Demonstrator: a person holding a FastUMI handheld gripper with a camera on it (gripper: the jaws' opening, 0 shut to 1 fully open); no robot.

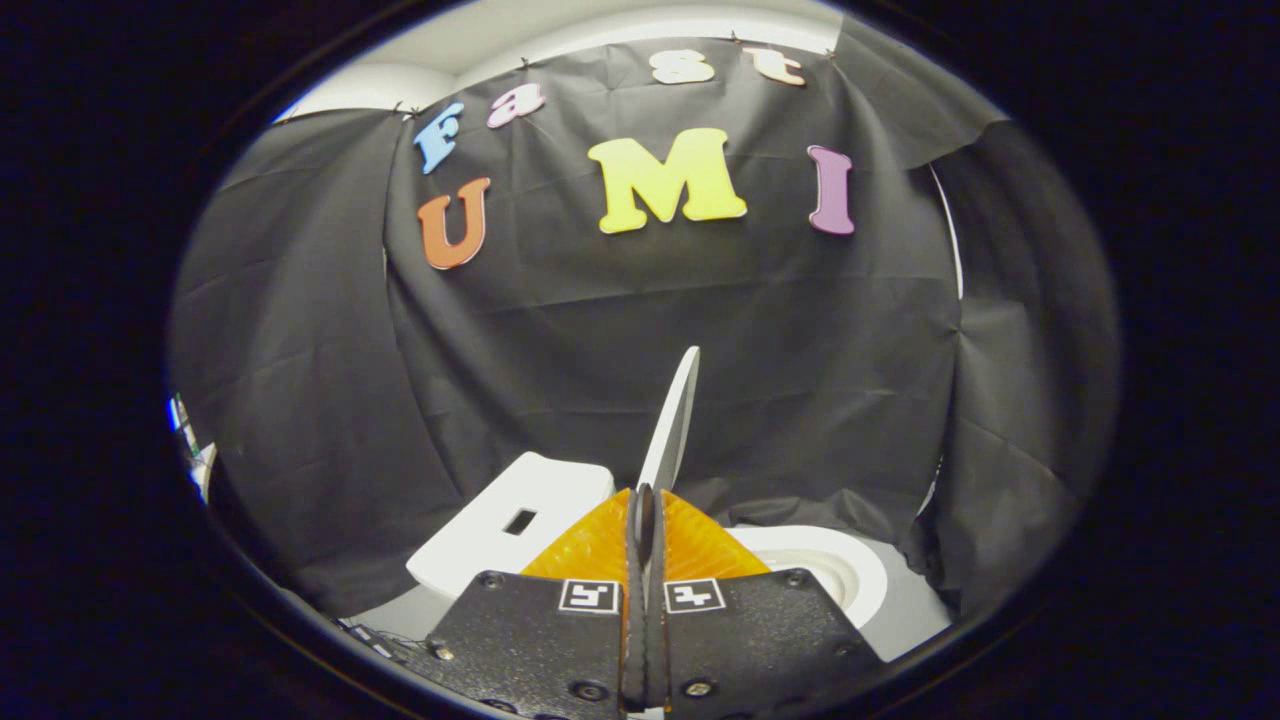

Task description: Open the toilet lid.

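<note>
Gripper view: fingers (pixel 647 520) clamp raised lid (pixel 675 420).

The thin white plastic toilet lid (pixel 672 415) and white boxy cistern (pixel 510 520) beside it stand against the black cloth wall (pixel 760 330).
</note>
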